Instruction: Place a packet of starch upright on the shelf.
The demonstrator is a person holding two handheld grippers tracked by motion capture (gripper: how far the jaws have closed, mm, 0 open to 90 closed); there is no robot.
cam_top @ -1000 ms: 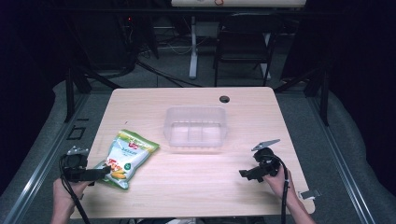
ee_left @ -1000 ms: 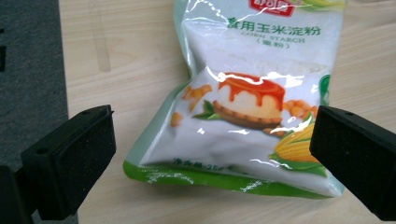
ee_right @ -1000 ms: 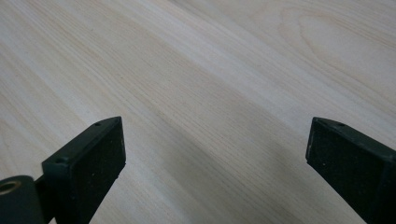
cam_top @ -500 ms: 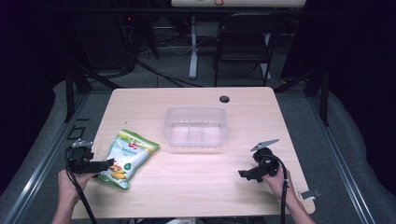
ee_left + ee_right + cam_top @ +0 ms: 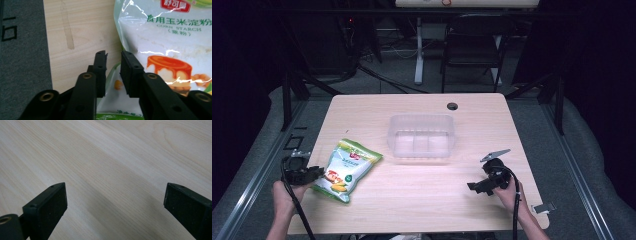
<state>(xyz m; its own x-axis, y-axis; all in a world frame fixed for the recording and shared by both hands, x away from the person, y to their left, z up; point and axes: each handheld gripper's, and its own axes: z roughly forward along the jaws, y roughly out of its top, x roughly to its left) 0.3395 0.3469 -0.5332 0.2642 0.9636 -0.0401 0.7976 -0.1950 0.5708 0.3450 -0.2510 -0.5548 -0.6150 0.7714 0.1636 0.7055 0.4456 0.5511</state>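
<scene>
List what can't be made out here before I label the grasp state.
- Left gripper grip, left gripper view: jaws straddle the edge of the corn starch bag with a narrow gap; whether they pinch it is unclear.
- Bag's lower print, same view: hidden behind the jaws and cut off by the frame edge.
- Clear plastic container, high view: contents too small and see-through to tell.
- Right gripper, high view: jaw gap too small; its own view shows it open over bare table.

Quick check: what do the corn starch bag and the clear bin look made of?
Corn starch bag: looks like glossy printed plastic film, given its creases and bright glare streaks. Clear bin: probably translucent, slightly frosted moulded plastic, since the wooden table shows faintly through its walls.
</scene>
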